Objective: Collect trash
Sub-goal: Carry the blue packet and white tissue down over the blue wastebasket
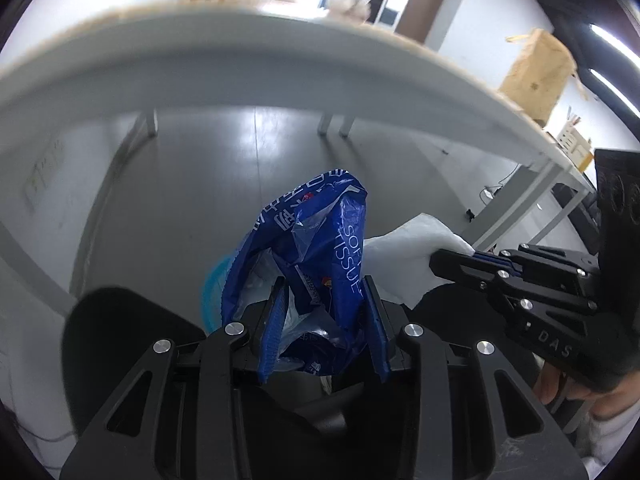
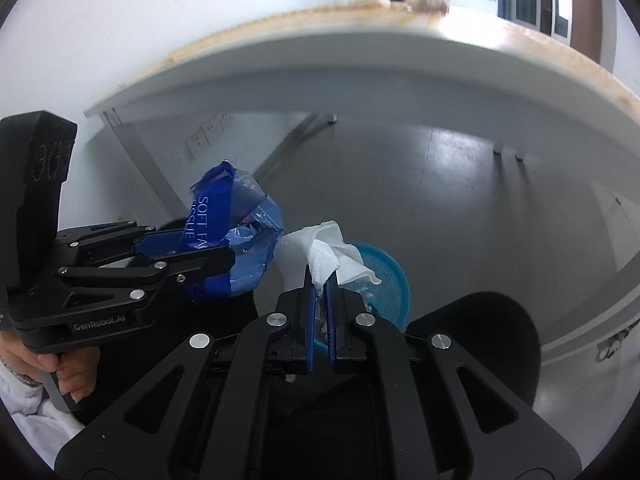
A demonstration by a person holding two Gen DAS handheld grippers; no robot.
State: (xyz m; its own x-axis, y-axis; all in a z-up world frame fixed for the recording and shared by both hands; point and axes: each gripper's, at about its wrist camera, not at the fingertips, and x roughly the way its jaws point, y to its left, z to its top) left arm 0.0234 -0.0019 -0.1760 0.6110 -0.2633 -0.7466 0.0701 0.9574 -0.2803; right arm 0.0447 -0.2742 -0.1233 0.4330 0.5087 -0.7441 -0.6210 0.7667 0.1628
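My left gripper (image 1: 326, 284) is shut on a crumpled blue soft-tissue wrapper (image 1: 316, 240), held in the air below the table edge. It also shows in the right wrist view (image 2: 236, 240), clamped in the left gripper (image 2: 224, 256). My right gripper (image 2: 319, 280) is shut on a white crumpled tissue (image 2: 328, 256), which shows beside the wrapper in the left wrist view (image 1: 404, 256), held by the right gripper (image 1: 444, 260). A blue round bin (image 2: 384, 280) sits on the floor right below both grippers; in the left wrist view (image 1: 212, 296) it is mostly hidden by the wrapper.
A white table edge (image 1: 280, 64) arches overhead with crumbs on top. Table legs (image 1: 332, 124) stand on the grey floor (image 2: 460, 200). A black chair seat (image 2: 480, 320) is near the bin. A brown paper bag (image 1: 536, 68) stands on the table at right.
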